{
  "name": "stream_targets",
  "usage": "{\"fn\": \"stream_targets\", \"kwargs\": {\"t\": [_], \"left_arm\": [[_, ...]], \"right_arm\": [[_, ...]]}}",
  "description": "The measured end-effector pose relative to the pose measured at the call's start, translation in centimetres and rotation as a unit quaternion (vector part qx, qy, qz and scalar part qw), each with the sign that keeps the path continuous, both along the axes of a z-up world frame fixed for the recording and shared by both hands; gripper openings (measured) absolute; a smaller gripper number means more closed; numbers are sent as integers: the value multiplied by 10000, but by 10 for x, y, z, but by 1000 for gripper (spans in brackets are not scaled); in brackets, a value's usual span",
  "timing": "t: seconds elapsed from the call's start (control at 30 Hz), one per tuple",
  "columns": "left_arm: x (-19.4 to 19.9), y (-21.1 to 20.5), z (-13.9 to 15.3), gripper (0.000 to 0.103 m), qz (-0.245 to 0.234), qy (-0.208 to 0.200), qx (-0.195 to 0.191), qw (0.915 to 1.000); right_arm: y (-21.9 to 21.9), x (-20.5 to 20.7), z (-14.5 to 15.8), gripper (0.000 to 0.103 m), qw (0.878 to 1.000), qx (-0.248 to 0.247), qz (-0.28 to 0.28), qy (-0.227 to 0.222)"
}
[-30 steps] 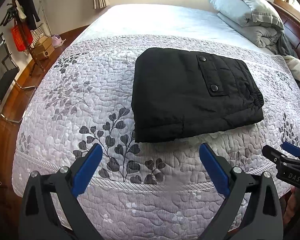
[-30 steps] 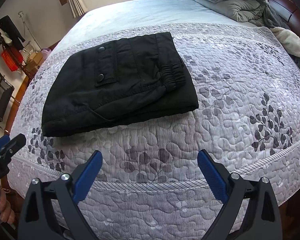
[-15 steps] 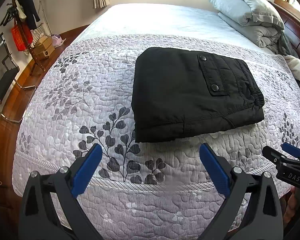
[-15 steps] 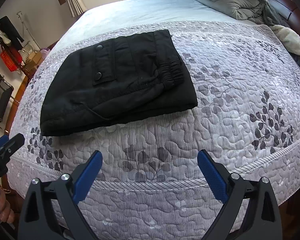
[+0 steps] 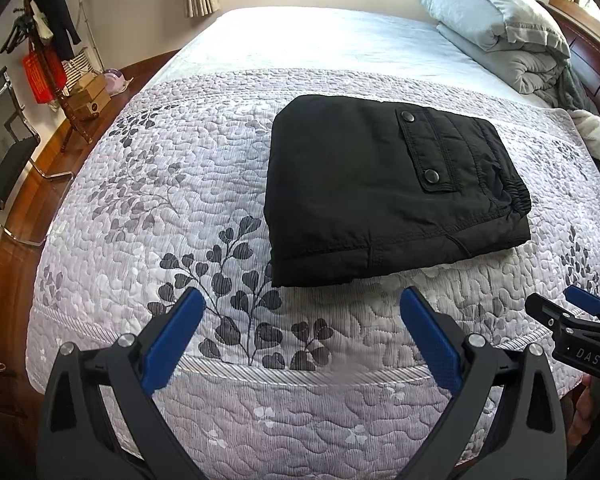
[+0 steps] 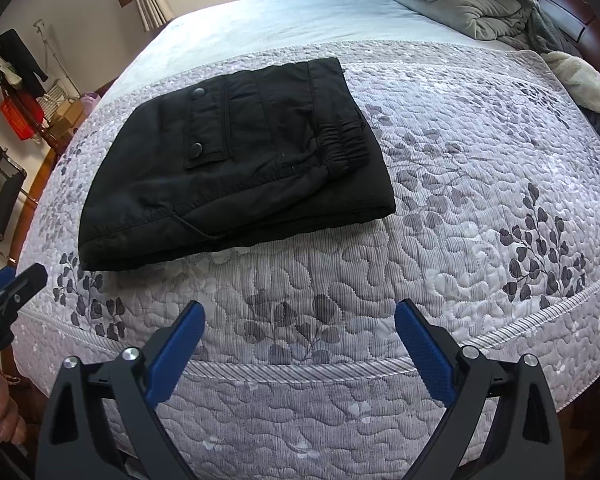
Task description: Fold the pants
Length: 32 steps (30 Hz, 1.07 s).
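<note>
Black pants (image 5: pixel 384 192) folded into a compact rectangle, flat on the quilted leaf-print bedspread (image 5: pixel 172 200), at 12 o'clock from both grippers. Left gripper (image 5: pixel 300 336): jaws spread wide, holding nothing, short of the near pants edge. Right gripper (image 6: pixel 298 338): jaws likewise spread, empty, apart from the fabric. Folded duvet (image 5: pixel 512 40) at 1 o'clock.

Bed (image 5: pixel 320 40) carried a grey quilted coverlet (image 5: pixel 160 184) with dark leaf prints across its near part; a plain pale sheet (image 6: pixel 260 16) showed beyond it. Black pants (image 5: pixel 360 192) lay folded into a compact rectangle on the coverlet, snap pocket up, elastic waistband at the right edge. Folded grey bedding (image 5: pixel 500 32) sat piled at the far right by the wooden headboard. A cream fleece blanket (image 6: pixel 580 84) lay at the right edge.
</note>
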State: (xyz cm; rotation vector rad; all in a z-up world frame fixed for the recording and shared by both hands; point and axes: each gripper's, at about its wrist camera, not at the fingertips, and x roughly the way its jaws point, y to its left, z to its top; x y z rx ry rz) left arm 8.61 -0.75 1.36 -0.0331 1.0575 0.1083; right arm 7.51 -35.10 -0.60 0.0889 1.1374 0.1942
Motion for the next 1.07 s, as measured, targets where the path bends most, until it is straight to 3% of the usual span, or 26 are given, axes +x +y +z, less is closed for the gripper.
{"fn": "stream_targets", "kwargs": {"t": [0.47, 1.07], "left_arm": [[0, 8, -1, 99, 221, -5, -107, 9997], [2, -6, -3, 99, -125, 109, -87, 9998]], "right_arm": [[0, 1, -6, 96, 9999, -24, -3, 121], [0, 2, -16, 97, 9997, -54, 8, 259]]}}
